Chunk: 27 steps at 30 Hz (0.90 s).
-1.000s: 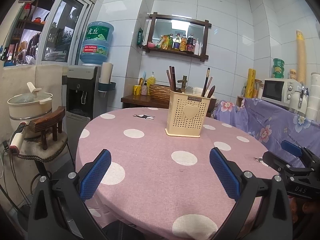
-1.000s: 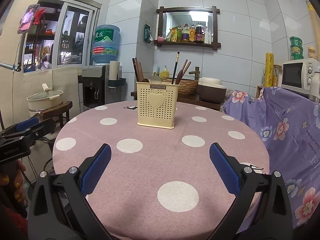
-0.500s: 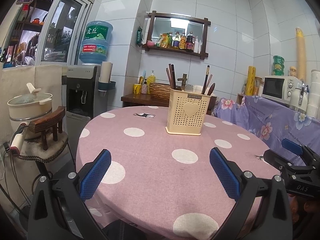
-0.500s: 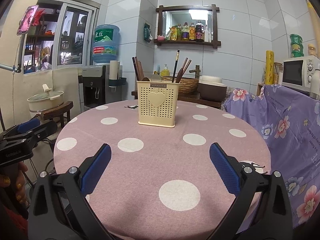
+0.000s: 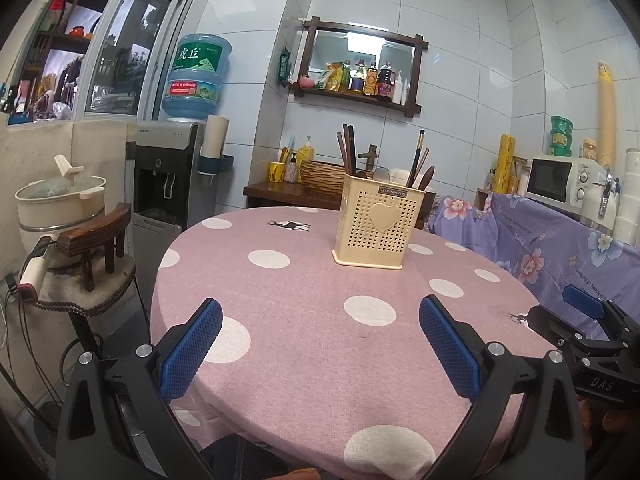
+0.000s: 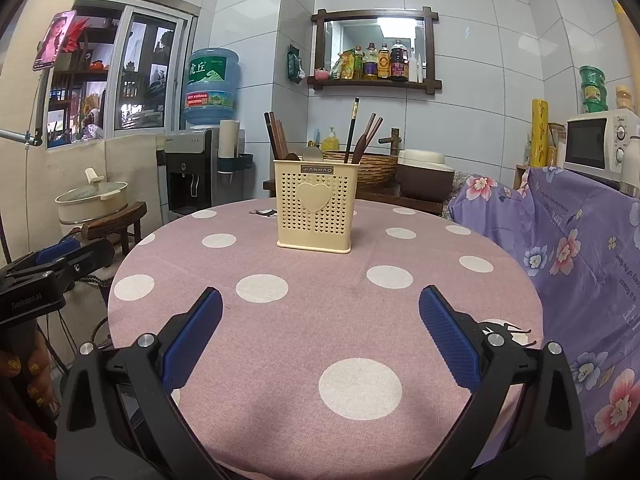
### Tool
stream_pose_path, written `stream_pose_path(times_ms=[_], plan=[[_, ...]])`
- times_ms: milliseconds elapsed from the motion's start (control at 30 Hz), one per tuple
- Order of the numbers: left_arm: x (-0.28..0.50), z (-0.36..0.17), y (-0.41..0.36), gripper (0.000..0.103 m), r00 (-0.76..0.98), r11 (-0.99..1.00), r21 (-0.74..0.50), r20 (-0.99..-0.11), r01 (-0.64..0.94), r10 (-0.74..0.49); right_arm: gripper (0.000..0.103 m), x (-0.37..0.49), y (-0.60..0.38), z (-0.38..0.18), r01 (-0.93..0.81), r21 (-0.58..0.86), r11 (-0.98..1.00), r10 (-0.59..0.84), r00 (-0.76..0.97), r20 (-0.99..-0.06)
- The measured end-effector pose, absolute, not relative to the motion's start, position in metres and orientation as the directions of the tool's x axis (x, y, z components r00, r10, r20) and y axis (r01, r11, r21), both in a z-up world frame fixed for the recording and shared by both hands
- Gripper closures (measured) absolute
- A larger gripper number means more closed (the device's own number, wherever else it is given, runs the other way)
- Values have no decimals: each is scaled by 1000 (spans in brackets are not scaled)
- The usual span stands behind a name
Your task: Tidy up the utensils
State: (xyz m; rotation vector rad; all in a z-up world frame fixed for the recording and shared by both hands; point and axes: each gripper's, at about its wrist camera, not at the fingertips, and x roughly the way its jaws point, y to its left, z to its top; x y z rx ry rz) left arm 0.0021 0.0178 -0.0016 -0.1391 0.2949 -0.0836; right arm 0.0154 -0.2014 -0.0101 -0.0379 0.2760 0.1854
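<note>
A cream perforated utensil holder (image 5: 376, 226) (image 6: 316, 204) with a heart on its front stands upright near the far side of the round table (image 5: 304, 320) (image 6: 304, 320), which has a pink polka-dot cloth. Dark chopsticks (image 6: 352, 130) and spoons (image 6: 313, 154) stick up out of it. My left gripper (image 5: 320, 344) hovers open over the near edge, well short of the holder, holding nothing. My right gripper (image 6: 320, 336) is open and empty too, at the near edge. Each gripper shows at the side of the other's view.
A stool with a lidded pot (image 5: 60, 204) and a water dispenser (image 5: 168, 172) stand left of the table. A purple floral cloth (image 6: 580, 248) covers furniture on the right, with a microwave (image 6: 600, 144) on it. A dark sideboard with a woven basket (image 6: 372, 168) sits behind.
Both views have tilted up a little, so the holder sits slightly lower in frame. Both grippers stay open and nothing on the table has moved.
</note>
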Motion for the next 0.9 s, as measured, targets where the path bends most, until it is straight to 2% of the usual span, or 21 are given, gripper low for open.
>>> stream_pose_path(times_ms=[900], plan=[[5,-3,19,5,951,992,-116,-301,40,-74,6,17,-201,-13,-185,-3,983,176,942,-287]])
